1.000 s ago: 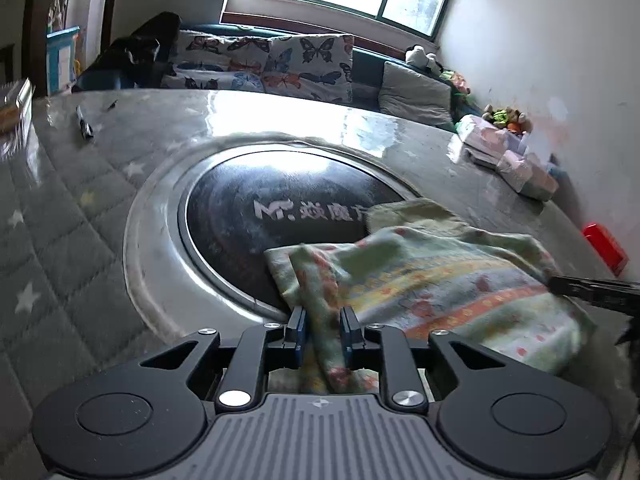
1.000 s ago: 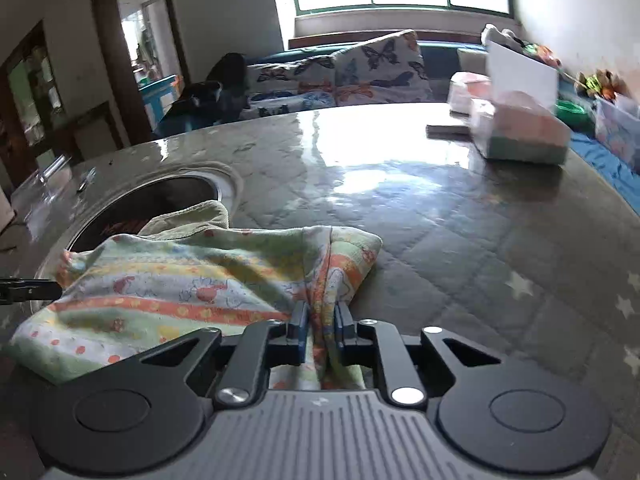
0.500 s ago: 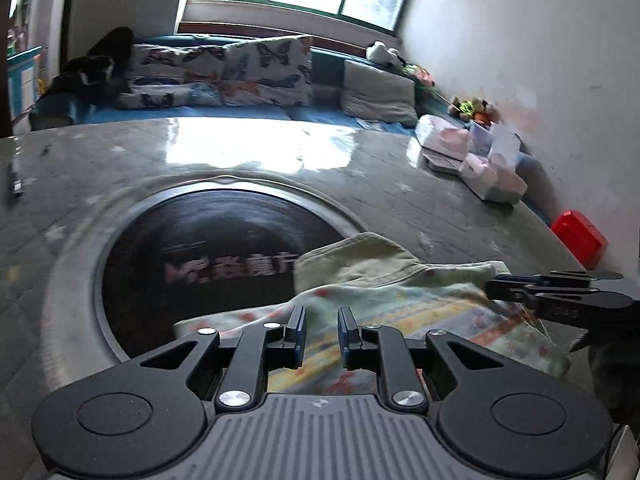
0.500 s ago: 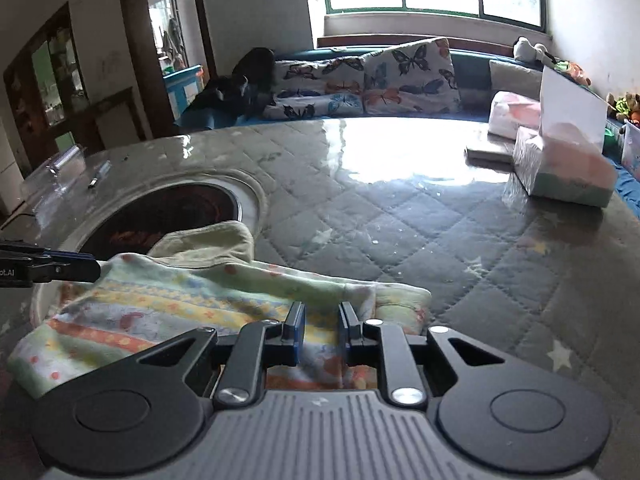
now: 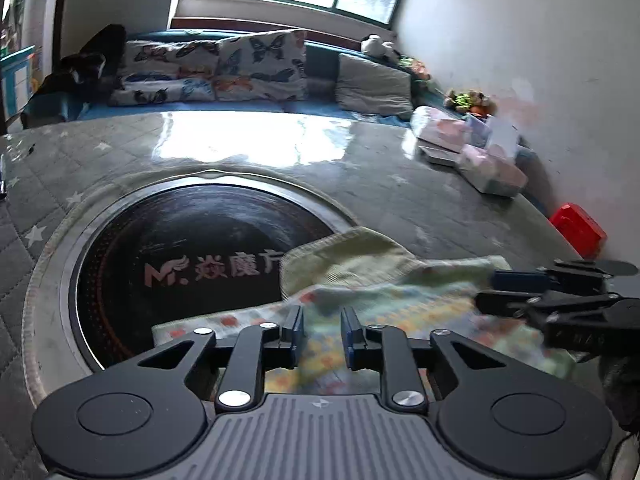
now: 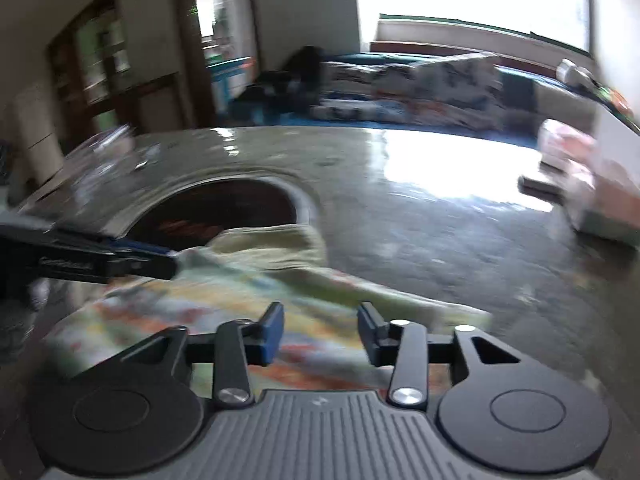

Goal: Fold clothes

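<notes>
A folded, colourfully patterned garment (image 5: pixel 400 300) with a pale green inner layer lies on the quilted table, partly over the round black hotplate (image 5: pixel 180 248). My left gripper (image 5: pixel 322 326) hovers over its near edge, open a little and empty. My right gripper (image 6: pixel 320 330) is open wide and empty above the same garment (image 6: pixel 224 308). Each gripper shows in the other's view: the right one at the right edge (image 5: pixel 516 294), the left one at the left edge (image 6: pixel 132 258). The right wrist view is motion-blurred.
Tissue packs and boxes (image 5: pixel 480 160) sit at the table's far right, with a red box (image 5: pixel 578 230) beyond the edge. A sofa with butterfly cushions (image 5: pixel 240 68) stands behind the table. A pen (image 5: pixel 3 184) lies at the far left.
Both grippers have let go of the garment's folds and opened, the right one wider. The garment now lies flat, and both grippers have lifted back from it.
</notes>
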`<state>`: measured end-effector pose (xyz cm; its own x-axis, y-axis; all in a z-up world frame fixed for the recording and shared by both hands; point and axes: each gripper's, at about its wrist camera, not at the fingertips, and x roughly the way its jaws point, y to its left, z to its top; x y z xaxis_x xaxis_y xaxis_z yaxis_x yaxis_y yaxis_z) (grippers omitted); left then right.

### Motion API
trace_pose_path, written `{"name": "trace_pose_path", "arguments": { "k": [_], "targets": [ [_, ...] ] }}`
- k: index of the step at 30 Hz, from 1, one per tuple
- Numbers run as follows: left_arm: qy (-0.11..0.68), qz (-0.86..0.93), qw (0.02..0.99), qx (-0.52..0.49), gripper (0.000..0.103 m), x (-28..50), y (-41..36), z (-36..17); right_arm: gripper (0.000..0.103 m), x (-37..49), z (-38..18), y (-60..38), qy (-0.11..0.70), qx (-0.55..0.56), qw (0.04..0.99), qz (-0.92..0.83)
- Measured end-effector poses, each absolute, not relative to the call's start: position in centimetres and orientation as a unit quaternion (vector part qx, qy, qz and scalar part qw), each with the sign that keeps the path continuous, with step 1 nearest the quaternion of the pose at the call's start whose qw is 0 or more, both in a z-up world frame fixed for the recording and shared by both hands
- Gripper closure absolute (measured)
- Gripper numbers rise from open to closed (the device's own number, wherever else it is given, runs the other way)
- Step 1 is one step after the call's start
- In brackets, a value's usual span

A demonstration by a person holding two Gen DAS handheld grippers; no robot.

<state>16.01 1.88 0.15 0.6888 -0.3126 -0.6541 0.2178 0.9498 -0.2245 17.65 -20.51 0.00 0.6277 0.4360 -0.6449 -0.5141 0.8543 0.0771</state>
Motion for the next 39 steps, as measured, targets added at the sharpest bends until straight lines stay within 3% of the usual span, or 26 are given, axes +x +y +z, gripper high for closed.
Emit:
{"name": "trace_pose_path", "arguments": {
  "k": [3, 6, 19, 39],
  "targets": [
    [0.363, -0.158, 0.916, -0.056, 0.075, 14.3, 1.4, 0.4, 0.058, 16.5, 0.0, -18.9, 0.34, -0.077, 0.891, 0.291],
    [0.356, -0.17, 0.917, -0.047, 0.075, 12.4, 1.0, 0.3, 0.051, 15.4, -0.4, -17.8, 0.344, -0.095, 0.881, 0.31],
    [0.341, -0.169, 0.924, -0.017, 0.071, 7.5, 0.7, -1.0, 0.047, 10.7, -1.1, -16.7, 0.326, -0.147, 0.875, 0.327],
    [0.336, -0.108, 0.933, -0.061, 0.065, 5.3, 3.6, -1.2, 0.04, 9.5, -2.0, -20.4, 0.331, -0.087, 0.9, 0.271]
  ]
}}
